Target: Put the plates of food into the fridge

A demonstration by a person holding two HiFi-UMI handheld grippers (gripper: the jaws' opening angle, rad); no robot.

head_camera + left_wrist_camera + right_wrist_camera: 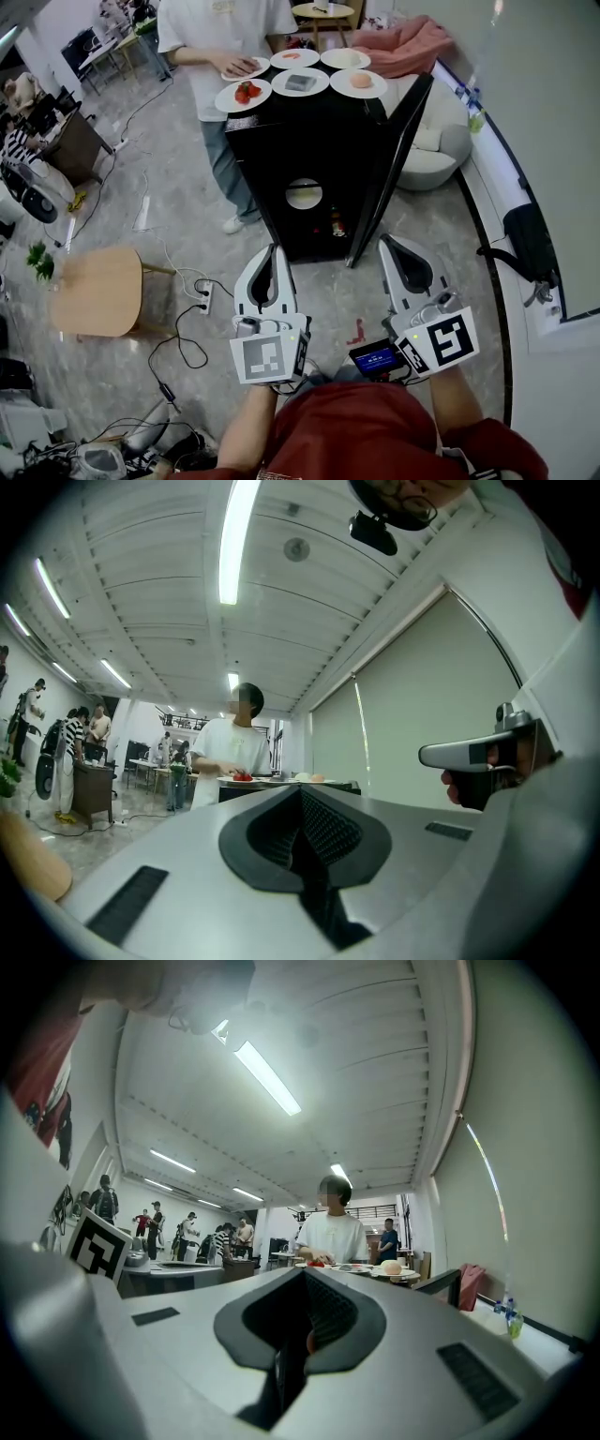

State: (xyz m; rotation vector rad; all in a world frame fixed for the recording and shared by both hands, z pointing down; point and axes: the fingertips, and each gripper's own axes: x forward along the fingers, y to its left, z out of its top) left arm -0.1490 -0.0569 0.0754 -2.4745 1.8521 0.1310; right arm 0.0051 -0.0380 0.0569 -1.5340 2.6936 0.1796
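Note:
A black fridge stands ahead with its door swung open to the right. Several white plates of food sit on its top, among them one with red pieces, one with a grey item and one with a bun. A person in a white shirt stands behind it with a hand on a plate. One white plate lies inside. My left gripper and right gripper hang side by side before the fridge, both shut and holding nothing.
A round wooden table stands at the left. A power strip with cables lies on the floor near my left gripper. A white seat with pink cloth sits right of the fridge, along a window ledge.

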